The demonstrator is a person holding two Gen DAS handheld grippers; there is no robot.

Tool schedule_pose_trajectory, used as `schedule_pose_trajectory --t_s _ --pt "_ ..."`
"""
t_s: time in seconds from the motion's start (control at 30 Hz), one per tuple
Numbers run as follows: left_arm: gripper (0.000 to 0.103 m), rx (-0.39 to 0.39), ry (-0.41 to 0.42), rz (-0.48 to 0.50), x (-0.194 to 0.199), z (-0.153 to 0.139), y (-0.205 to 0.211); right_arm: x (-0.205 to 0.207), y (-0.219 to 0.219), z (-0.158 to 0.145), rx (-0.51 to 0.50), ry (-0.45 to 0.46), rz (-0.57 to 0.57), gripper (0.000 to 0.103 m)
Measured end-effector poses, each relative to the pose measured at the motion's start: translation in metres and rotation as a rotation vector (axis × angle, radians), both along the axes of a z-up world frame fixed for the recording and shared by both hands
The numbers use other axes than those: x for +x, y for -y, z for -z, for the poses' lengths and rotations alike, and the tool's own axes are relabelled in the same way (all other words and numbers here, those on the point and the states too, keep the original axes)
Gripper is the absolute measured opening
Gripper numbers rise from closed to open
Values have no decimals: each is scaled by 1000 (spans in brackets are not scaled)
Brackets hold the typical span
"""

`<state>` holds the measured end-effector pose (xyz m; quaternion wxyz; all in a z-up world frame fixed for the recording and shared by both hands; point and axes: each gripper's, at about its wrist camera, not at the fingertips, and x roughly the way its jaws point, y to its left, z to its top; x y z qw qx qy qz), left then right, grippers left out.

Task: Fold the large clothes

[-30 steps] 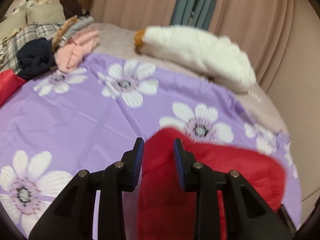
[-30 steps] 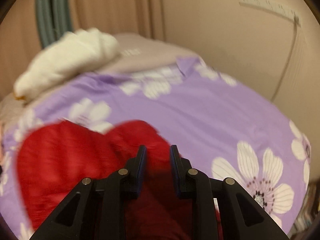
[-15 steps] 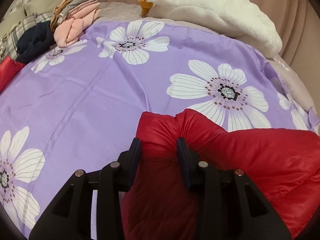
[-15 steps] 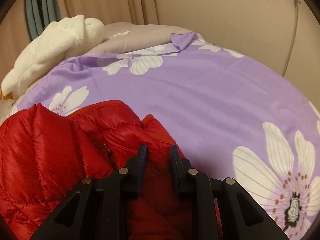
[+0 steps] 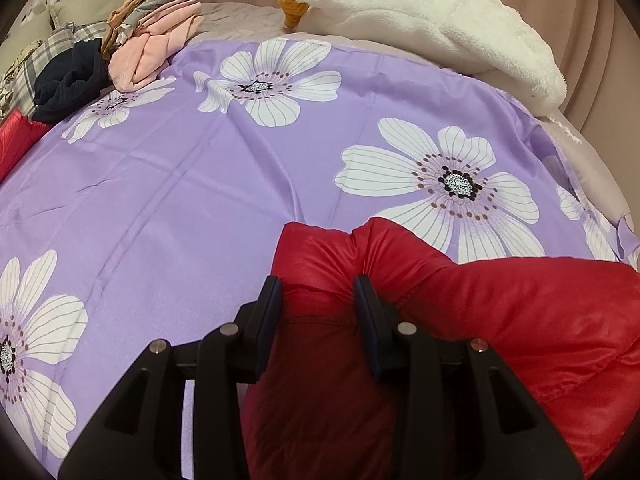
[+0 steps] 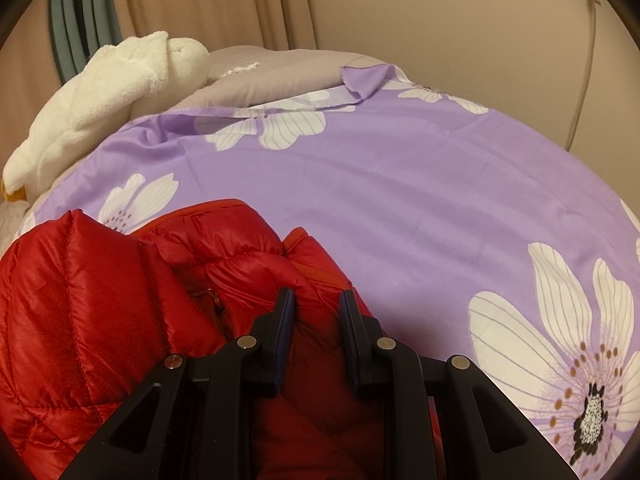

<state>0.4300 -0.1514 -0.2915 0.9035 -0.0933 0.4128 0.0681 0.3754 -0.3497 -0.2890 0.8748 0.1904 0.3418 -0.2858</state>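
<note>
fabric fills both tools: the left tool [image 5: 318,292] has a bunched fold of a puffy, shiny red quilted jacket [image 5: 500,320] between its black fingers, its jaws have just been opening a little, and whether the pads still press the fold i cannot tell. the right tool [image 6: 316,300] is pressed nearly together, pinching another puffed ridge of the same red jacket [image 6: 100,320] close to a small zip pull. in the left wrist view the jacket lies in a heap at the near right of the bed, running off to the right edge; in the right wrist view it sits at the near left, folded over itself with its quilt seams showing. it rests on a smooth purple bedspread printed with big white flowers [image 5: 180,200], which covers most of the bed. farther off, along the far edge, lies a long fluffy white plush toy with an orange end [image 5: 420,28] on a grey sheet. at the far left corner sits a pile of folded pink, grey and tan clothes [image 5: 156,44] beside a dark navy garment [image 5: 72,80] and a checked cloth, with beige curtains [image 6: 208,0] behind.
</note>
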Motion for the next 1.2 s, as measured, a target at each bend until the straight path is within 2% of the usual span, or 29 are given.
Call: schedule_pose_trajectory --t_s 0.33,0.5,0.63,0.7,0.8,0.9,0.93,1.03,1.2 --pt "40 -7 -7 -3 1 2 -3 1 1 1 0 3 1 22" --pt "45 -18 -16 -12 3 4 -5 1 1 1 -1 4 2 22" --pt "48 29 -43 -20 8 4 -1 4 0 0 -16 -16 11 23" --pt "50 29 -49 -25 6 1 -4 5 -1 -2 -25 -28 9 23" --pt "50 -31 -38 -5 -10 -14 -18 3 2 -9 -8 -42 -25 23" --pt "50 -124 25 19 -47 -38 -39 -10 7 -23 24 7 -34 24" --pt "50 -126 42 25 -58 -44 -43 -11 6 -26 25 7 -36 27" --pt "50 -138 76 47 -79 -60 -48 -19 -2 -39 16 0 -72 28" --pt "50 -173 98 24 -97 -70 -52 -53 -22 -62 -16 69 -126 28"
